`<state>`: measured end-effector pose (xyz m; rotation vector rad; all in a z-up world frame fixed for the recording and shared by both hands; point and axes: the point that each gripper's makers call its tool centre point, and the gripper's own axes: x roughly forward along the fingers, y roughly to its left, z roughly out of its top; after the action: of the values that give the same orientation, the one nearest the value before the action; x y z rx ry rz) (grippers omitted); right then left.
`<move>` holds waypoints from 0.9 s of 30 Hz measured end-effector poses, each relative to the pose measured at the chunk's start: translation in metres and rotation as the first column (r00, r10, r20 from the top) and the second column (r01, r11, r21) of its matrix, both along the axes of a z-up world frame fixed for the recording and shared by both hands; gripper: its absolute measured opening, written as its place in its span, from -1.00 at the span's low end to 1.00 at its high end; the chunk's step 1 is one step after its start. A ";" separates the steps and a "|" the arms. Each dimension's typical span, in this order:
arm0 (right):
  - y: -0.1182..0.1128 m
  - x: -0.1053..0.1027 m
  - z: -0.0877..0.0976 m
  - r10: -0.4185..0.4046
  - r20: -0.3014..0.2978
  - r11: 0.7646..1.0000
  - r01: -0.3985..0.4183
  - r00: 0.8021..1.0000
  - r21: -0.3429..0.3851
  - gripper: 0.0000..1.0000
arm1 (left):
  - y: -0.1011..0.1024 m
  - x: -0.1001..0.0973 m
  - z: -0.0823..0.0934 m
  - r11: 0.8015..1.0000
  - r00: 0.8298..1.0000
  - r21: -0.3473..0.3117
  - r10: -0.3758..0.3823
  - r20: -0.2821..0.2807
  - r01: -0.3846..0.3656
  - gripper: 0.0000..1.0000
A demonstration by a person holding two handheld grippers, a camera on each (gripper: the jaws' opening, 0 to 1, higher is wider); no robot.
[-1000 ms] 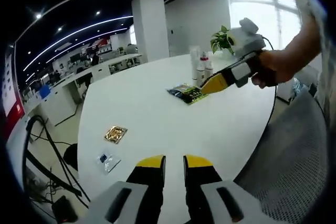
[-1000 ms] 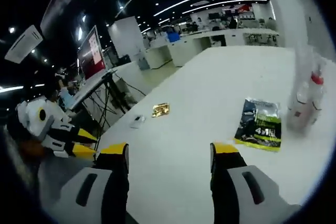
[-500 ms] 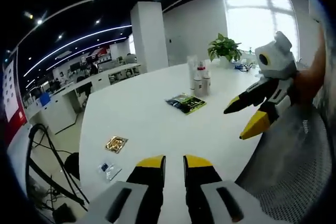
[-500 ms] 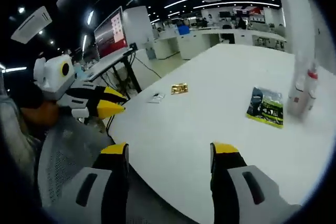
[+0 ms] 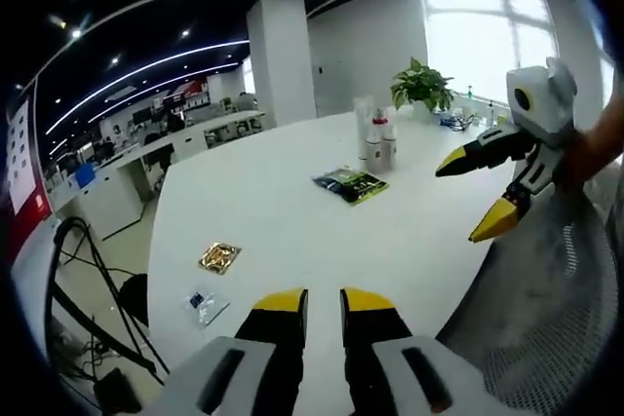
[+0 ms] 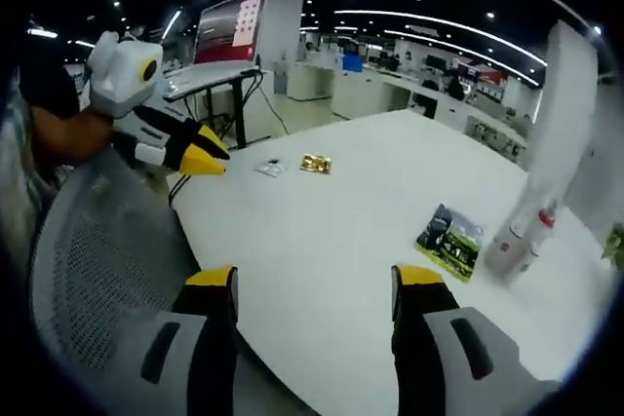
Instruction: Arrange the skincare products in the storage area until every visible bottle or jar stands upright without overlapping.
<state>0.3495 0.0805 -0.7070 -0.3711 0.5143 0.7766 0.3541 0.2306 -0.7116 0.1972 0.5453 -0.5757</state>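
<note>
Nearby — sachets [image 5: 217, 257] and packet [image 5: 351, 184] before bottles [image 5: 375, 138]; left hand-held gripper [image 5: 318, 301] nearly pressed together, right [image 6: 314, 279] spread

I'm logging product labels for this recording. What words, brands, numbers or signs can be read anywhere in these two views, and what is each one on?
None can be read.
Dark green packet on the white table: printing, too blurred.
Bottles beside it: labels too small.
Gold sachet and small clear sachet: marks too small.
Red and white wall screen: text blurred.
</note>
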 end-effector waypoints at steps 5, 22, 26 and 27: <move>0.000 0.002 -0.002 -0.012 -0.021 1.000 0.012 1.000 0.004 0.22 | 0.004 0.000 0.000 1.000 1.000 0.014 0.012 0.005 -0.012 -0.72; 0.119 0.108 0.002 0.391 -0.167 0.916 -0.401 0.905 -0.028 0.51 | 0.021 0.006 0.000 0.997 0.997 0.004 0.074 0.014 -0.074 -0.73; 0.133 0.141 -0.012 0.472 -0.196 0.850 -0.503 0.860 -0.156 0.49 | 0.020 0.004 -0.002 0.998 0.998 0.029 0.064 0.016 -0.064 -0.73; 0.137 0.147 -0.014 0.491 -0.199 0.835 -0.523 0.848 -0.169 0.49 | 0.020 0.005 -0.002 0.997 0.998 0.031 0.066 0.018 -0.066 -0.73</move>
<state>0.4964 0.2179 -0.7210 -0.6761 0.6534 1.2794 0.3587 0.2505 -0.7137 0.2131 0.5424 -0.5010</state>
